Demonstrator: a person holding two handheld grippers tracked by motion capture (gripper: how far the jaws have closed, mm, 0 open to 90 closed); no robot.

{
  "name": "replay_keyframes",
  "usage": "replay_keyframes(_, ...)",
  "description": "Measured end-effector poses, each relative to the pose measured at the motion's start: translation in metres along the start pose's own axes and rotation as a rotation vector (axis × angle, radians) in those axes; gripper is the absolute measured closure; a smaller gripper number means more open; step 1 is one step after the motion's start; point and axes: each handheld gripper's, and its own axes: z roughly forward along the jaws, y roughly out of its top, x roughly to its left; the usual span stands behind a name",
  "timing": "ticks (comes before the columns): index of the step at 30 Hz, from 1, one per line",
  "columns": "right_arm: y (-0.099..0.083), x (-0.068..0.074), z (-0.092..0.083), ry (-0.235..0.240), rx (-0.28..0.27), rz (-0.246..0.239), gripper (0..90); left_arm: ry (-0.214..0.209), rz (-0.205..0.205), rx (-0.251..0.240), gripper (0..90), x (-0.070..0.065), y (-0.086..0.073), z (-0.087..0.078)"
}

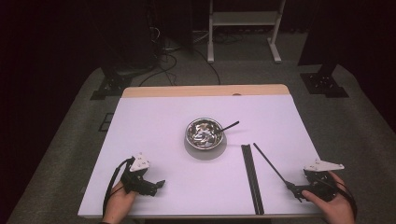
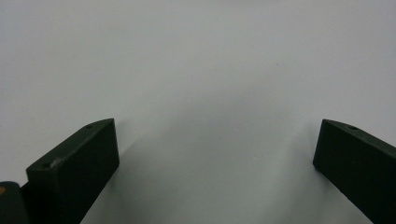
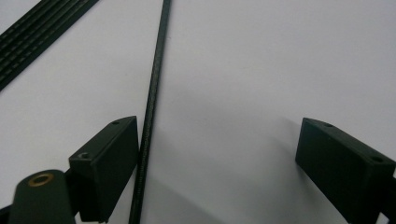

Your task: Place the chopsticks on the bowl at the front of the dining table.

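A steel bowl (image 1: 204,132) stands mid-table with a thin black stick (image 1: 229,126) leaning out over its right rim. To its right lies a bundle of long black rods (image 1: 252,179) (image 3: 39,30). One single black rod (image 1: 270,163) (image 3: 153,102) runs slantwise from beside the bundle down to my right gripper (image 1: 294,190) (image 3: 217,158). That gripper is open, and the rod lies on the table between its jaws, right against the left one. My left gripper (image 1: 159,185) (image 2: 217,154) rests open over bare white table at the near left, with nothing between its jaws.
The white tabletop (image 1: 154,121) has a wooden strip along its far edge. Beyond it are grey carpet, cables and a white stand's legs (image 1: 243,28). The rod bundle reaches the table's near edge.
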Motion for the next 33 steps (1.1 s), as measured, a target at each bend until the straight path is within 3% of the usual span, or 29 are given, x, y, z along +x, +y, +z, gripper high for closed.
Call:
replay_keyframes(17, 0.0, -0.017, 0.001, -0.003, 0.003, 0.024, 12.1, 0.0, 0.0, -0.001, 0.0, 0.0, 0.0, 0.0)
replay_keyframes(28, 0.001, -0.016, 0.001, -0.004, 0.007, 0.019, 12.2, 0.0, 0.001, -0.001, 0.0, 0.0, 0.0, 0.0)
replay_keyframes(33, 0.002, -0.015, 0.001, 0.019, -0.007, 0.021, 12.6, 0.0, 0.001, 0.0, 0.0, 0.0, 0.0, 0.0)
